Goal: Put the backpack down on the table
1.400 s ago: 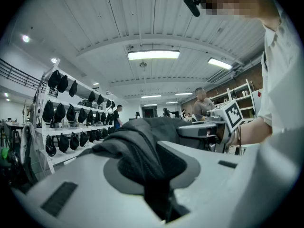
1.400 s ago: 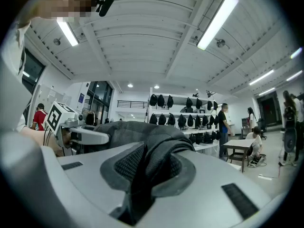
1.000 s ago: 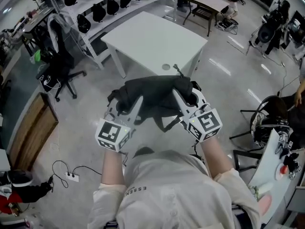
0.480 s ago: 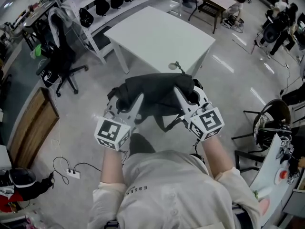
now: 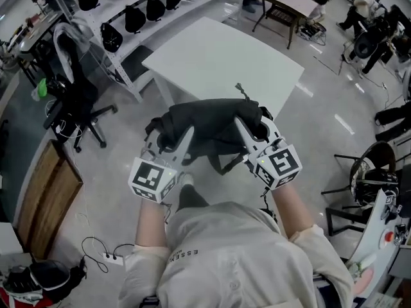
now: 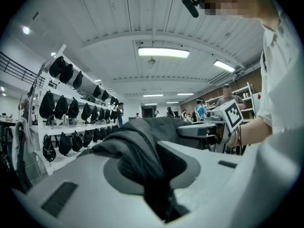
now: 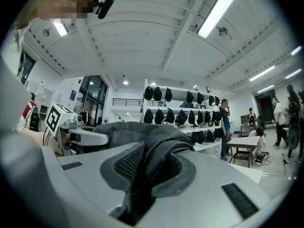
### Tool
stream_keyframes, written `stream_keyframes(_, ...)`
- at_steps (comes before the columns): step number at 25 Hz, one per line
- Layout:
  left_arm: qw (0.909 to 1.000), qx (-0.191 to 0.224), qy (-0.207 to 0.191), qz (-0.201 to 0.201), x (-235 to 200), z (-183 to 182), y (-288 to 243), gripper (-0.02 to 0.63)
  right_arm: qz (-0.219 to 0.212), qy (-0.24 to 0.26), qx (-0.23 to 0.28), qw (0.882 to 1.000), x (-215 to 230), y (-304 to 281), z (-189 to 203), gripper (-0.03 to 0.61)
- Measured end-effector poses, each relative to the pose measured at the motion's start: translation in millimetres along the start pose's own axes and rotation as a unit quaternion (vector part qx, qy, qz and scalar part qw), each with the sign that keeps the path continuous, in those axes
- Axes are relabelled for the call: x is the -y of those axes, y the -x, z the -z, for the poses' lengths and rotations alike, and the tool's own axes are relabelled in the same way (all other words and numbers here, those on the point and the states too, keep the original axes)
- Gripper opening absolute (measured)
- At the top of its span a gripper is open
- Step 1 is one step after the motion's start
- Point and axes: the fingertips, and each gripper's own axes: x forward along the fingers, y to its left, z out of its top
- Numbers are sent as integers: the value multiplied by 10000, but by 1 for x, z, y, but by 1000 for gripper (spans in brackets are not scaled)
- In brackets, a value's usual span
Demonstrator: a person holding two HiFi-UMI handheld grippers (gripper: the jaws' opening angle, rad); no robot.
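A dark grey backpack (image 5: 209,127) hangs in the air between both grippers, just short of the near edge of a white table (image 5: 218,50). My left gripper (image 5: 168,140) is shut on a fold of the backpack (image 6: 142,160) at its left side. My right gripper (image 5: 253,130) is shut on the mesh padding of the backpack (image 7: 152,170) at its right side. A strap dangles below the bag. Both grippers point roughly level toward the table.
White shelving with several black bags (image 5: 135,18) runs behind the table at the left. A black office chair (image 5: 74,101) stands at the left, a small wooden table (image 5: 289,2) at the far right, and a power strip (image 5: 112,258) lies on the floor.
Both grippers have carried the backpack forward toward the white table. The table's near edge now lies closer under the bag. The grips have not changed.
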Motion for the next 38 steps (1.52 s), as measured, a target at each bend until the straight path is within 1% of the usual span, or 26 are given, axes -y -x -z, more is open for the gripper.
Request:
stream_keyframes(5, 9994, 11, -64, 329, -100, -2, -29, 83, 349, -29, 63, 9994, 10, -96, -9, 75)
stream_keyframes(7, 9989, 23, -89, 461, -134, -3, -40, 83, 480, -25, 91, 9988, 15, -128, -12, 75)
stream_keyframes(12, 9962, 11, -263, 826, -205, -8, -70, 83, 792, -145, 137, 9967, 30, -195, -18, 75)
stream_keyframes(15, 9942, 28, -363, 1010, -233, -9, -98, 83, 949, -150, 121, 9953, 49, -224, -18, 76)
stream_keyframes(18, 9929, 44, -275, 1156, -249, -6, -129, 83, 1085, -25, 68, 9941, 75, -243, -17, 77)
stream_keyframes(23, 9900, 105, -162, 1396, -263, -5, -187, 83, 1311, 132, 48, 9913, 125, -262, -14, 77)
stream_keyframes(27, 9862, 94, -190, 1642, -273, -8, -242, 83, 1553, 24, 47, 9879, 175, -276, -9, 77)
stream_keyframes(33, 9804, 111, -250, 1951, -273, -21, -323, 83, 1851, -95, 103, 9826, 249, -282, -11, 77)
stream_keyframes(38, 9745, 187, -212, 2225, -287, -27, -386, 83, 2121, 5, 26, 9772, 304, -300, -14, 77)
